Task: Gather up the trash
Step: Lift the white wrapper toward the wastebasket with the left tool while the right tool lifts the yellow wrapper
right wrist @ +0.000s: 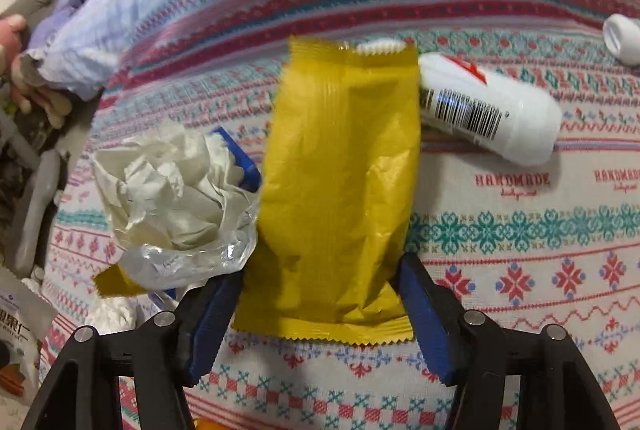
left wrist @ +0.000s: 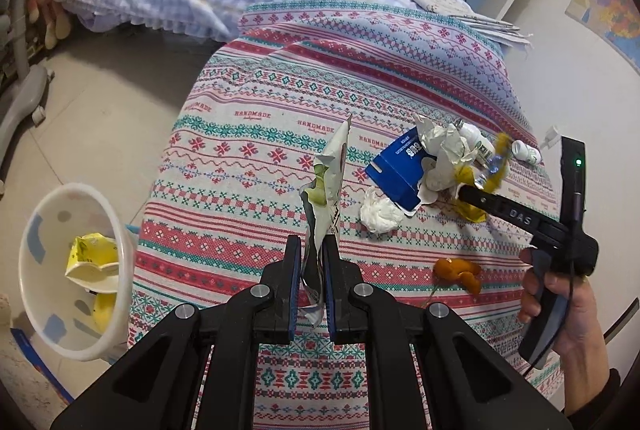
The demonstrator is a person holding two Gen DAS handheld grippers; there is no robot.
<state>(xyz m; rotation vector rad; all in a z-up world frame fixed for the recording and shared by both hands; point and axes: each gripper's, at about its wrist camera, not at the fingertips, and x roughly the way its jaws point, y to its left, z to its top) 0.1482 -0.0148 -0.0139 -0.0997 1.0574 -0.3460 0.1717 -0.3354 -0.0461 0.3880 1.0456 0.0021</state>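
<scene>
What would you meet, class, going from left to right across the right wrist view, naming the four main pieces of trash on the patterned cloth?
Crumpled white paper → yellow wrapper → white bottle with barcode → small white bottle at the right edge.

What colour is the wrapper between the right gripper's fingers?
Mustard yellow wrapper, clearest in the right wrist view.

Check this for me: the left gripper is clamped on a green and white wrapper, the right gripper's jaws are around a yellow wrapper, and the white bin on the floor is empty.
The bin is not empty. The left wrist view shows the white bin already holding yellow trash. The rest stands: the left gripper is clamped on the green and white wrapper, and the right gripper has its jaws around the yellow wrapper.
</scene>
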